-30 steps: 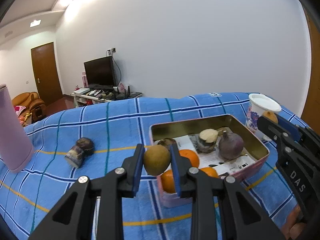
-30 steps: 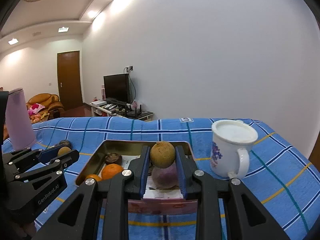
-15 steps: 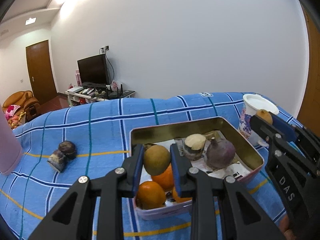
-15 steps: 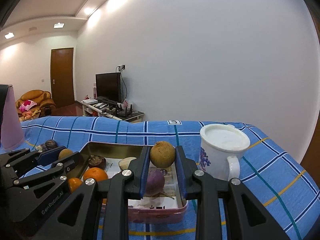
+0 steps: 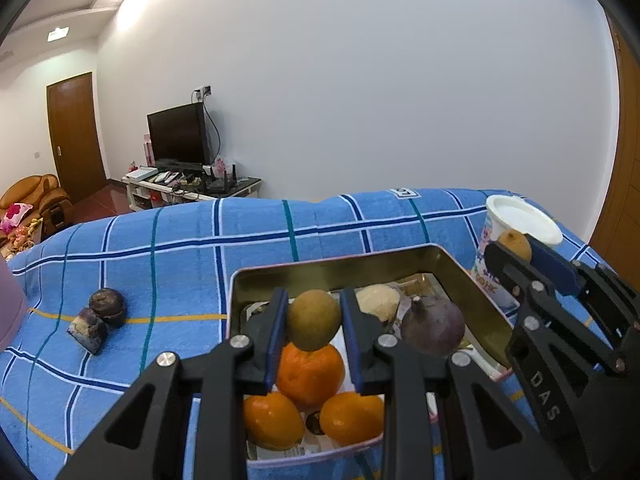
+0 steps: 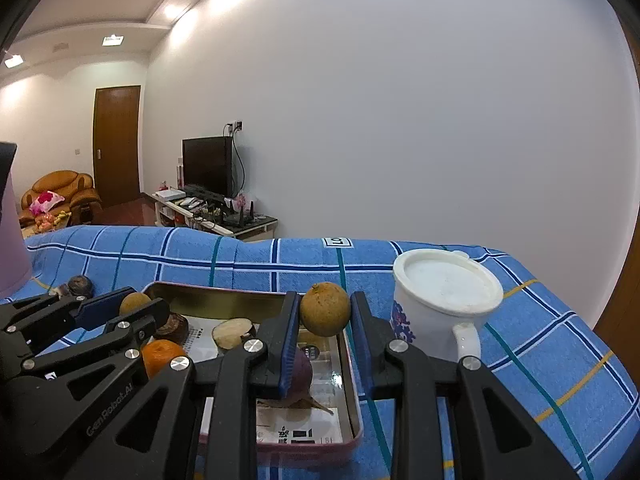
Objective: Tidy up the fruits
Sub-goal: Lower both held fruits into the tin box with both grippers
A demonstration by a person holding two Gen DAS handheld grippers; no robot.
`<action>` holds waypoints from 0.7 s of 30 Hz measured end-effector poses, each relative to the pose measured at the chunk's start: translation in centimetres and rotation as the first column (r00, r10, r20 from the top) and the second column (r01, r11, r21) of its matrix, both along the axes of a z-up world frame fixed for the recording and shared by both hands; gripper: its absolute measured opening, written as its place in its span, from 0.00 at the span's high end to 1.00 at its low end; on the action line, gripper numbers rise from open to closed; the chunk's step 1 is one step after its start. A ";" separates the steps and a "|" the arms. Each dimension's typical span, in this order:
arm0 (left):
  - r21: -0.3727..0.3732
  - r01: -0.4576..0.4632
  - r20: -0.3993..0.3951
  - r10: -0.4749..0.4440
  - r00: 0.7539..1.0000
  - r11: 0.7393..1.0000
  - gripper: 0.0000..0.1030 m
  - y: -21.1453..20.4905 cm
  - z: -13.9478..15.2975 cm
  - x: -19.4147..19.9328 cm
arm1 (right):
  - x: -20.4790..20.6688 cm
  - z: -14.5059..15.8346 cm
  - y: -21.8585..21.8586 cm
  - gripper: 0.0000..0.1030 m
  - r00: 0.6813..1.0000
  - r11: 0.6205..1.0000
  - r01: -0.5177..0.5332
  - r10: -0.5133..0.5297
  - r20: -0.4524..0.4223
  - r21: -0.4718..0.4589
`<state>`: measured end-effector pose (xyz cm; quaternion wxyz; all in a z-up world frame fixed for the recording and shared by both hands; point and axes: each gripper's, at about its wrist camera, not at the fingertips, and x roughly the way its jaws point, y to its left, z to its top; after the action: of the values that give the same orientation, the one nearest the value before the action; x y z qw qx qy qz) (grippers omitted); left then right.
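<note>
Both brown fruits are carried above the tin (image 5: 472,276). My left gripper (image 5: 313,322) has its jaws clenched on the greenish-brown fruit (image 5: 314,319), which hangs over the near end of the tin, directly above the top orange (image 5: 310,374) of three. My right gripper (image 6: 325,316) has its jaws clenched on the rough tan fruit (image 6: 325,309), poised over the tin's far right corner, the side nearest the mug (image 6: 444,308).

Change over the last second: the tin has slid from right of the left jaws to squarely under them, and the oranges now sit right beneath the held fruit. The right gripper has drifted rightward along the tin, toward the mug side. I judge both hands are lined up for release into the tin; neither fruit is down yet.

Inside the tin, also: a purple round fruit (image 5: 434,330), a pale cut piece (image 5: 378,302), a dark brown one (image 6: 174,326), all lying on printed paper (image 6: 304,424). Left of the tin, on the blue checked cloth (image 5: 180,264), two dark fruits (image 5: 100,318) remain outside, so the task isn't finished.

Writing: "DAS" on the right gripper's arm in the left view; "GenRobot.AI" on the left gripper's arm in the right view. The cloth label beyond the tin is too small to read. Mug print is partly hidden.
</note>
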<state>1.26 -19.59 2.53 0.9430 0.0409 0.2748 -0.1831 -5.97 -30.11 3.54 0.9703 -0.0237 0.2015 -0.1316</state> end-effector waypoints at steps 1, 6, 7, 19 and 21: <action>-0.001 -0.001 -0.002 0.001 1.000 1.000 0.73 0.0 -0.1 0.1 | 0.3 -0.1 0.0 0.73 1.000 1.000 0.000 0.000 -0.007 -0.003; 0.005 0.003 -0.021 -0.003 1.000 1.000 0.73 -0.4 -0.7 0.9 | 1.4 -0.7 -0.2 0.73 0.999 1.000 -0.010 0.011 -0.051 0.014; 0.007 0.004 -0.024 -0.004 1.000 1.000 0.73 -0.4 -0.9 0.9 | 1.5 -0.8 -0.2 0.73 0.998 1.000 -0.014 0.015 -0.058 0.016; 0.021 0.001 -0.049 0.000 0.999 1.000 0.73 -0.6 -1.5 1.7 | 2.4 -1.5 0.4 0.73 0.991 0.998 -0.064 0.066 -0.113 0.022; 0.026 0.002 -0.060 0.000 0.998 1.000 0.73 -0.7 -1.7 1.9 | 2.6 -1.6 0.4 0.73 0.989 0.997 -0.073 0.077 -0.124 0.034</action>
<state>3.14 -20.29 0.87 0.9337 0.0477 0.3051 -0.1812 -3.40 -29.72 1.94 0.9603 -0.0251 0.2627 -0.0901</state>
